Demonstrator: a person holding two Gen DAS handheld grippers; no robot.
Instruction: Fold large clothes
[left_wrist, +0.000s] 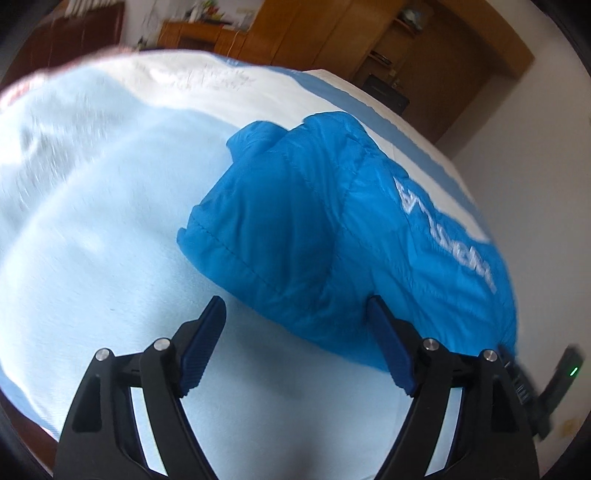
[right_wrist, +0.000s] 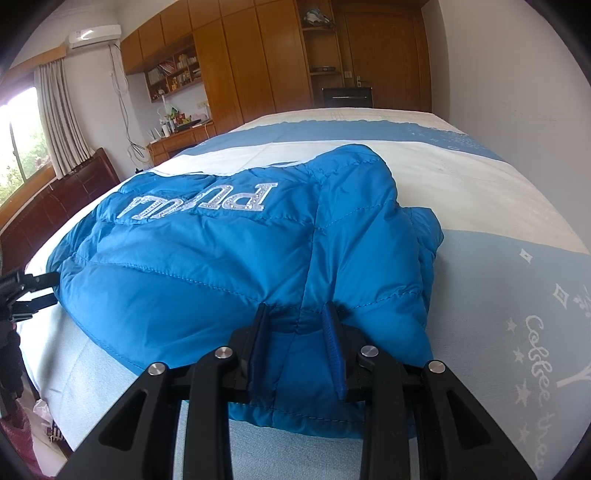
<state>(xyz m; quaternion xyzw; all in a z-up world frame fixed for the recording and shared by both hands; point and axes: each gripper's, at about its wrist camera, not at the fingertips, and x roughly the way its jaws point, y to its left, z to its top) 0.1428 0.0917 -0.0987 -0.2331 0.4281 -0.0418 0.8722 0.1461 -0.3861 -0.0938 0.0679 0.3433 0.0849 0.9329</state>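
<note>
Two grippers: right gripper (right_wrist: 297, 319) pinches blue jacket (right_wrist: 229, 258) (on bedspread (right_wrist: 498, 280)); left gripper (left_wrist: 297, 314) gapes wide.

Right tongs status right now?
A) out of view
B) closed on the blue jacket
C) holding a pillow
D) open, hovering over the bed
B: in the right wrist view the right tongs pinch a fold at the near edge of the blue jacket.

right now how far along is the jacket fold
Mostly done: the blue jacket lies in a compact bundle on the bed. In hand: the right gripper pinches its near edge. The left gripper is open beside it, holding nothing. Left: release and perhaps tidy the bundle.
</note>
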